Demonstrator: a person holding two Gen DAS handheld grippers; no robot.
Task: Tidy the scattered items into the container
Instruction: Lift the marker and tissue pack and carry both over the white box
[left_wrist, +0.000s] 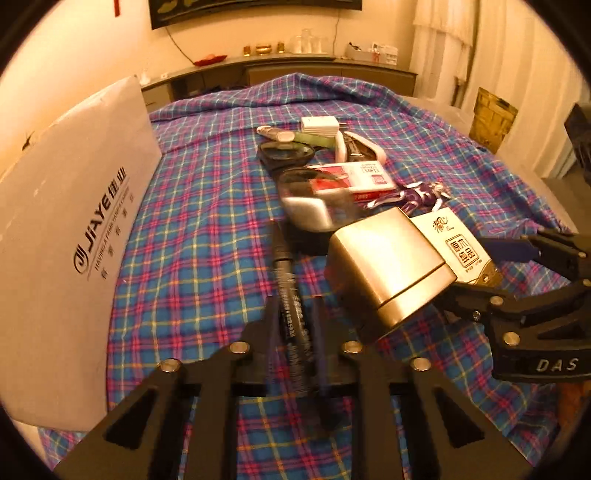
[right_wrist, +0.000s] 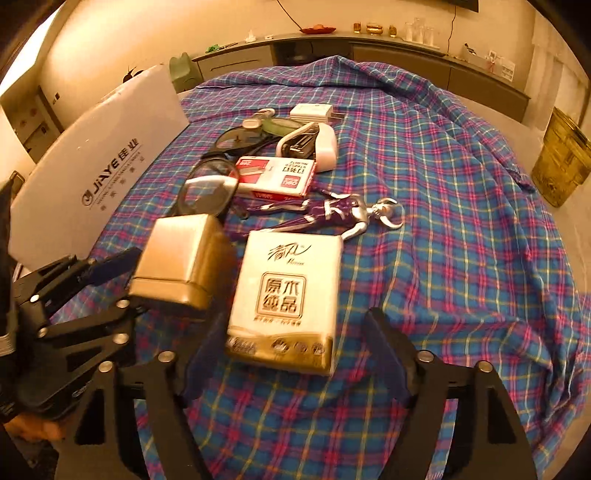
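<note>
The step in hand looks like a double pickup. The left tongs (left_wrist: 297, 314) are pressed together on a black marker (left_wrist: 286, 273) that runs straight out ahead between the fingers. The right tongs (right_wrist: 295, 317) are spread, one finger on either side of a white tissue pack (right_wrist: 288, 280) lying flat on the checked cloth (right_wrist: 443, 258), and a gap shows at each pad, so nothing is pinched yet.

The white container (left_wrist: 74, 229) stands to the left of the left tongs, its wall tilted, well apart from the right pair. A gold box (left_wrist: 384, 266) sits between the two pairs of tongs, and I cannot tell whether anything touches it.

Next, by my reading, the right tongs need to close squarely on the pack's long sides. Both loads then go leftward over the container's rim, and the right one has to clear the gold box.

The container reads "JiAYE" beside Chinese characters. The pack shows 清风 and 原木纯品. A red and white staples box (right_wrist: 277, 177) beyond the pack reads "STAPLES", upside down. The right tongs' body carries "DAS". The marker's lettering is too blurred to read
</note>
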